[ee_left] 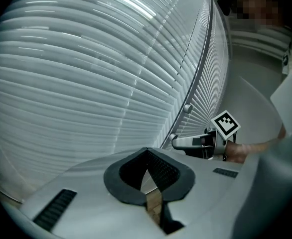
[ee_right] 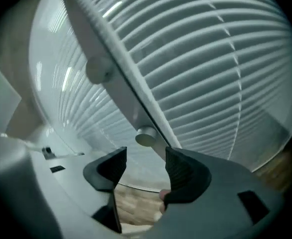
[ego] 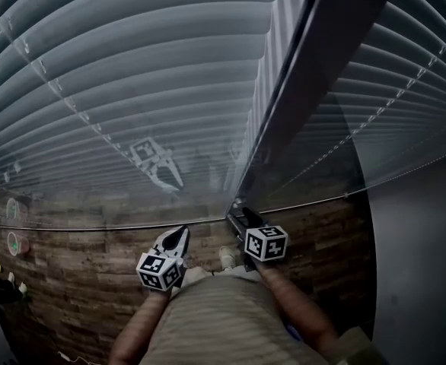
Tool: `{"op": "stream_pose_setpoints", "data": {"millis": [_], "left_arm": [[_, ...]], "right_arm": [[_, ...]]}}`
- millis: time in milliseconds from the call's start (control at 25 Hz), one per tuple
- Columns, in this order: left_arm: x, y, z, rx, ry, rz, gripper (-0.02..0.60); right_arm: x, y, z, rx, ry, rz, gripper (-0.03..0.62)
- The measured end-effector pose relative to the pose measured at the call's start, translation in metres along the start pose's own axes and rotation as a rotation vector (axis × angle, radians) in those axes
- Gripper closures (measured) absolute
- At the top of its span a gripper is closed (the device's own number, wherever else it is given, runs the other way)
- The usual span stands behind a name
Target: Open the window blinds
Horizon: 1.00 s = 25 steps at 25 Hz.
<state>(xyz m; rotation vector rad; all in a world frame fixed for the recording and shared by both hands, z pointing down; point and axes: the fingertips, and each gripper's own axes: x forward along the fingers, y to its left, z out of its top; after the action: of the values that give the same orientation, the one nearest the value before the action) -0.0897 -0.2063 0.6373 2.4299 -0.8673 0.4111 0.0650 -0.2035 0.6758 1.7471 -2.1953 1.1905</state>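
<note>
**Q:** Biggest first. Where are the blinds?

**Me:** Straight ahead, filling most of the head view. L blind (ego: 132, 67) is the wide one. Its slats are down, lying flat over each other, pale grey. R blind (ego: 406, 90) is narrower and its slats look the same. A dark post (ego: 314, 74) runs between the two, top to bottom. Brown planking (ego: 93, 280) shows under both.

**Q:** Bottom edge?

**Me:** L blind ends in a thin bottom rail (ego: 93, 226), with planking showing just below it.

**Q:** Your claws?

**Me:** Both are low and centre, in front of my torso, pointing at the foot of the post. L claw (ego: 179, 238) sits just left of the post, near the rail. Its own view shows the tips meeting, pads closed in a V, nothing in it. It's clear of the slats.

**Q:** And the R one?

**Me:** R claw (ee_right: 146, 153) is right at the base of the post. The jaws stand wide apart and nothing is gripped. Between the pads I see only blind and planking beyond.

**Q:** Anything close to it?

**Me:** A small round knob (ee_right: 146, 136) on the strip along the post. It sits just past the tips, above the gap and not between the pads. In the L gripper view the R claw's nose is just beside it. Can't tell if they touch.

**Q:** Other fittings?

**Me:** An upper knob (ee_right: 98, 68) on the same strip, higher up and well apart from the claw.
</note>
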Motion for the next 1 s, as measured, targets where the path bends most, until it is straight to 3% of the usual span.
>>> {"op": "stream_pose_setpoints", "data": {"millis": [40,120,280,440,520,600,840,920,1000], "left_arm": [[-0.001,0.0,-0.003,-0.003,0.002,0.001,0.569],[-0.004,-0.003,-0.005,-0.013,0.0,0.007,0.569],[-0.01,-0.007,-0.005,-0.025,-0.009,0.023,0.569],[-0.008,-0.006,-0.02,-0.033,-0.008,0.029,0.569],[-0.009,-0.009,-0.021,-0.042,-0.011,0.035,0.569],[-0.011,-0.01,-0.023,-0.045,-0.014,0.044,0.569],[-0.015,-0.016,-0.025,-0.046,-0.016,0.059,0.569],[-0.013,-0.019,-0.027,-0.038,-0.008,0.058,0.569],[-0.012,-0.022,-0.029,-0.028,0.001,0.049,0.569]], "right_arm": [[-0.002,-0.002,0.001,0.099,-0.023,0.035,0.365],[-0.007,-0.005,0.007,0.188,-0.069,0.072,0.365],[-0.008,0.004,0.017,0.239,-0.109,0.15,0.382],[0.002,-0.001,0.013,0.238,-0.087,0.111,0.465],[0.001,-0.002,0.013,0.171,-0.072,0.054,0.47],[0.001,-0.003,0.012,0.031,-0.044,-0.031,0.473],[-0.001,-0.003,0.012,-0.542,0.069,-0.264,0.479],[-0.001,-0.004,0.011,-0.545,0.041,-0.265,0.485],[0.0,-0.006,0.009,-0.424,0.003,-0.207,0.487]]}}
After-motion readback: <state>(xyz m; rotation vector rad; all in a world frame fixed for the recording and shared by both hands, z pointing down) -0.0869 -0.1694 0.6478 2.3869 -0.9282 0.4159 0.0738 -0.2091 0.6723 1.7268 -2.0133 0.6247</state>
